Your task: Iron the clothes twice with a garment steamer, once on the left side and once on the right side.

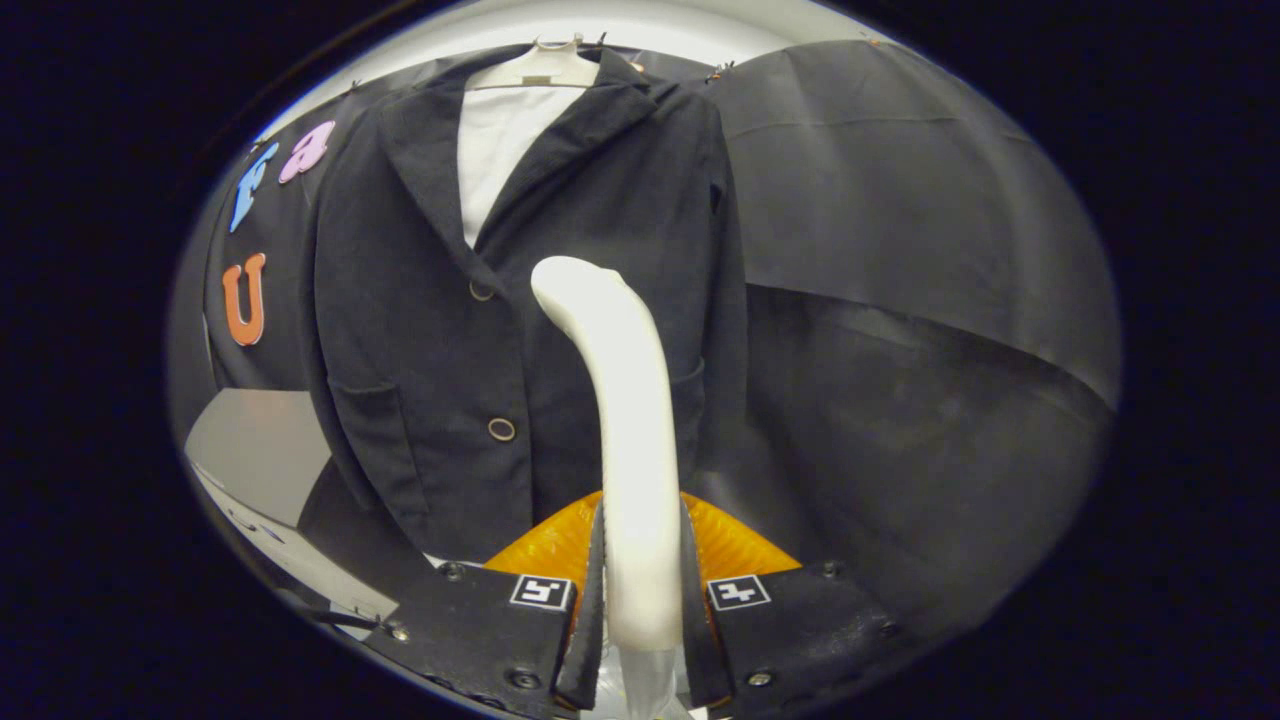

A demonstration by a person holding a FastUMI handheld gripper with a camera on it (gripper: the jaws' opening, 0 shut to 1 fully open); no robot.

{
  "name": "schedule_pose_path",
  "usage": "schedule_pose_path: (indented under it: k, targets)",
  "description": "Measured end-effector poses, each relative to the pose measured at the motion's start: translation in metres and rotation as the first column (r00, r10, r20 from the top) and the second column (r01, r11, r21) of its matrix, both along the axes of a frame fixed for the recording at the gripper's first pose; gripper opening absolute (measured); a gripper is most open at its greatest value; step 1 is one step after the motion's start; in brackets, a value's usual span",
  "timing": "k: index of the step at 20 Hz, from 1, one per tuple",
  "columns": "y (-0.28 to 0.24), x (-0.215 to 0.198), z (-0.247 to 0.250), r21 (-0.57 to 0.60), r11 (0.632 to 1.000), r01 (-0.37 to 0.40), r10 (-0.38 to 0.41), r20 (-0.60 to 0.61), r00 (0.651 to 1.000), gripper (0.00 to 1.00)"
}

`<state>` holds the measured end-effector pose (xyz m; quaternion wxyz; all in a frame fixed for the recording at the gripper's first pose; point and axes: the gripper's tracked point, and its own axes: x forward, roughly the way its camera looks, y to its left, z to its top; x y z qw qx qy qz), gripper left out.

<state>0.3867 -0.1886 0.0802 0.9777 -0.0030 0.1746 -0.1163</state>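
My tool (640, 560) clamps the white steamer (625, 420), its head curving up before the hanging dark jacket (440, 330).

The gripper (643, 590) pointed straight forward and sat roughly level, its two fingers (590, 600) standing upright side by side. They were drawn in close, each pressing a flank of the white handle of the garment steamer (625, 420), which rose from between them and curved over at the top. Two square markers lay flat on the gripper's body, one behind each finger, level with each other.
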Motion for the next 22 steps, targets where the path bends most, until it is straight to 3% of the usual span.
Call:
schedule_pose_path:
  k: [22]
  targets:
    - [-0.001, -0.012, -0.071, 0.054, 0.999, 0.003, 0.006, -0.157, 0.988, 0.36]
